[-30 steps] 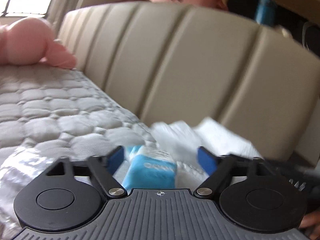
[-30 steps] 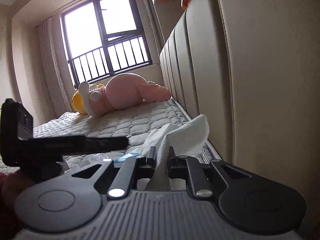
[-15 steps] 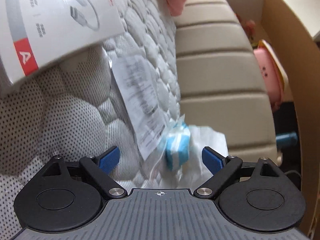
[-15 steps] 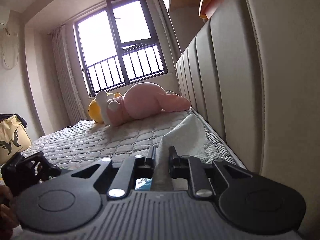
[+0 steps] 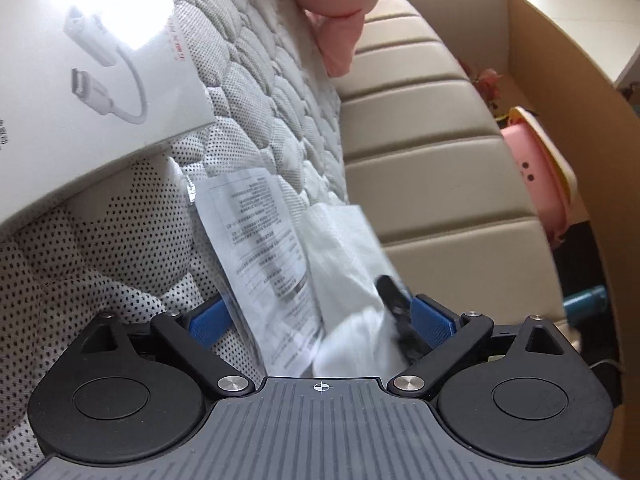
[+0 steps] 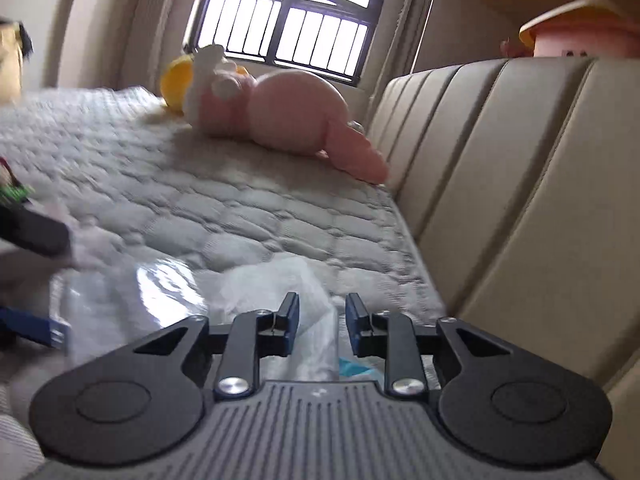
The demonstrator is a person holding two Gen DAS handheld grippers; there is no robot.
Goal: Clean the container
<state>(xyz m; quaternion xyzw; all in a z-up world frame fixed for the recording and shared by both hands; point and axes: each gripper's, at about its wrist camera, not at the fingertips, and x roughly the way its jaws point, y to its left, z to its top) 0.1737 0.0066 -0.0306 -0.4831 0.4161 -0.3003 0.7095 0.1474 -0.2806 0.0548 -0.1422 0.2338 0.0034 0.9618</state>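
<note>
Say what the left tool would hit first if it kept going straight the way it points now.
Most likely the printed paper sheet and the white tissue, which already lie between the open left tool's blue pads, on the quilted mattress. Beyond them stands the beige headboard; depth is unclear.

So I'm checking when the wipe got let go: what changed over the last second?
The right gripper opened: it had been shut on the white tissue, which now lies loose between its fingers, lower on the mattress. The left gripper rolled sideways and closed in on the printed sheet and tissue, hiding the blue pack. It stayed open; the pink plush stayed put.
</note>
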